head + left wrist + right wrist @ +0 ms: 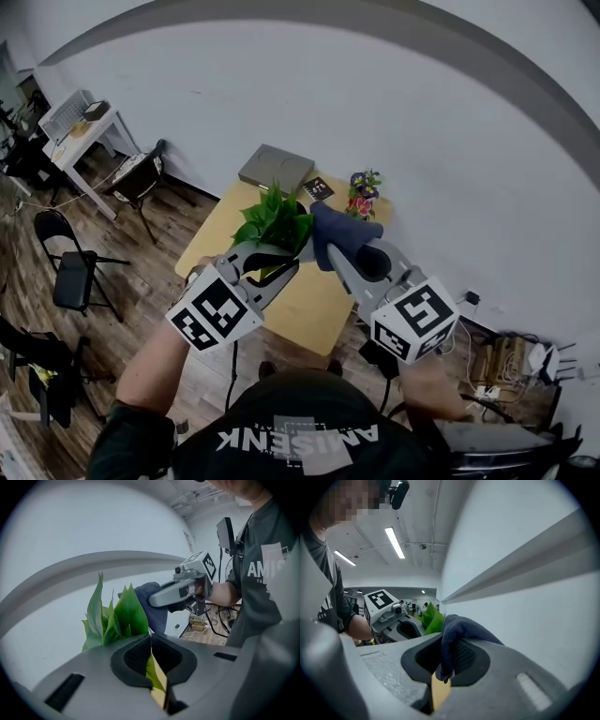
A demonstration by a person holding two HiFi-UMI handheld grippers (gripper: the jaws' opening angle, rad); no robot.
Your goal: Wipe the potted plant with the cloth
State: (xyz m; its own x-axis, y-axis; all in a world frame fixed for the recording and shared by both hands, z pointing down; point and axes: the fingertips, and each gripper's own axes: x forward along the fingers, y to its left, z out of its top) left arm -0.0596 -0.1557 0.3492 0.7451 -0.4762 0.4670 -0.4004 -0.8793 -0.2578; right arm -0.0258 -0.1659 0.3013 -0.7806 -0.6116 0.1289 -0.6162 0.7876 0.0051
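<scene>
Pinching one leaf (153, 672) of the potted plant (274, 221), the left gripper (150, 646) had its jaws pressed nearly together; the right gripper (444, 667) was clamped on the dark blue cloth (461, 627), bunched just right of the foliage, which stood on the far side of the yellow table (314, 309); a hard rub could tear the pinched leaf or tip the plant; the cloth, seemingly held by a thin fold, might slip free.

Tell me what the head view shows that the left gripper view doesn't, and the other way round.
Head view only: a gray box, a flower bunch and a folding chair. Left gripper view only: close up, the left gripper shut on a leaf. Both: the plant and the blue cloth held by the right gripper.
</scene>
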